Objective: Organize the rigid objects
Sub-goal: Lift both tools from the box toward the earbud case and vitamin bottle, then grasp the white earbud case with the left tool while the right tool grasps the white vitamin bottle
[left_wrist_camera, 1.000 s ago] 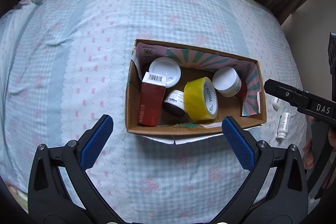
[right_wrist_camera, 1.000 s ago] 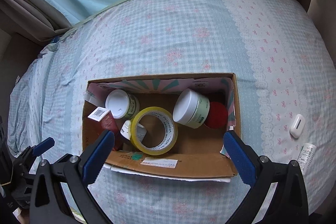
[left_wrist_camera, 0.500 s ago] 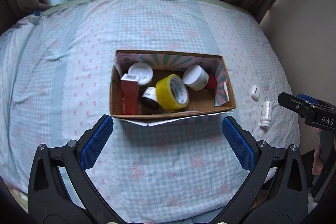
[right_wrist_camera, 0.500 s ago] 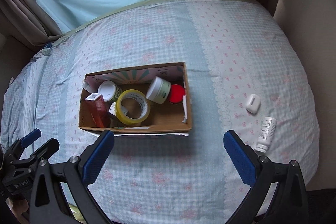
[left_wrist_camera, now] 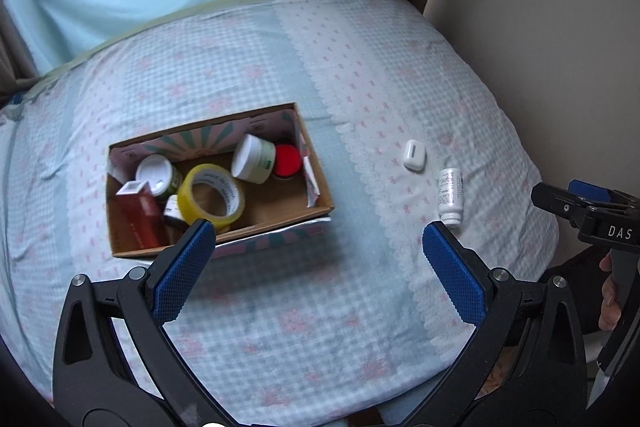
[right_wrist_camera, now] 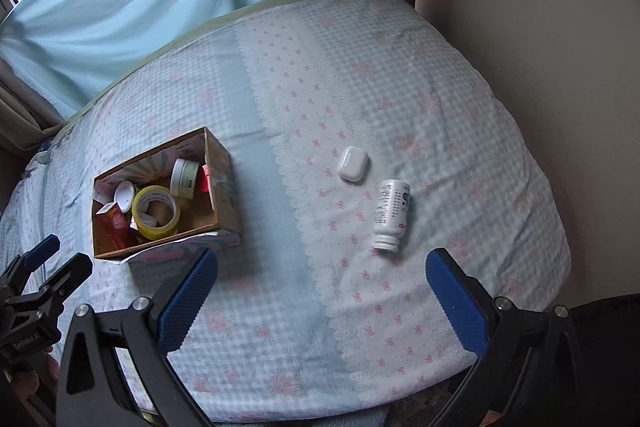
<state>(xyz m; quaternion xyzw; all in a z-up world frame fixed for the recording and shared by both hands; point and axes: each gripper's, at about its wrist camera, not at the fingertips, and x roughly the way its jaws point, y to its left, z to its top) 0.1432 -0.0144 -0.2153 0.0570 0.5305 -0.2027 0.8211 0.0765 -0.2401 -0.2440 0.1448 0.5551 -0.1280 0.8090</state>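
**Both claws empty above the bed; two items outside the box**

Obscured or unclear: My left claw (left_wrist_camera: 316,243) has one blue pad covering the near wall of the cardboard box (left_wrist_camera: 318,187), so the front edge there is hidden. Inside the box, a small white-capped jar (left_wrist_camera: 173,207) is mostly buried behind the yellow tape roll (left_wrist_camera: 211,195); its label is unreadable. The red carton (left_wrist_camera: 138,215) stands against the box's left wall, its print too blurred to read. A red-lidded item (left_wrist_camera: 286,160) sits in the far right corner, only its top showing. From the right wrist view the box's near wall masks much of the contents. Print on the white bottle (right_wrist_camera: 391,214) is illegible.

Pose: My left claw hangs spread wide, holding nothing, in front of the box. My right claw (right_wrist_camera: 320,281) is likewise spread and empty, to the right of the box, near the bottle's cap end. In the left view the right claw shows only partly at the frame edge, with fingers of my hand (left_wrist_camera: 610,307) on its grip.

Task items: The bottle lies on its side on the bedspread (right_wrist_camera: 288,75), well to the right of the box. The white earbud case (right_wrist_camera: 353,163) lies just beyond it, apart from it. A white-lidded jar (left_wrist_camera: 253,159) and a green jar (left_wrist_camera: 158,174) rest in the box.
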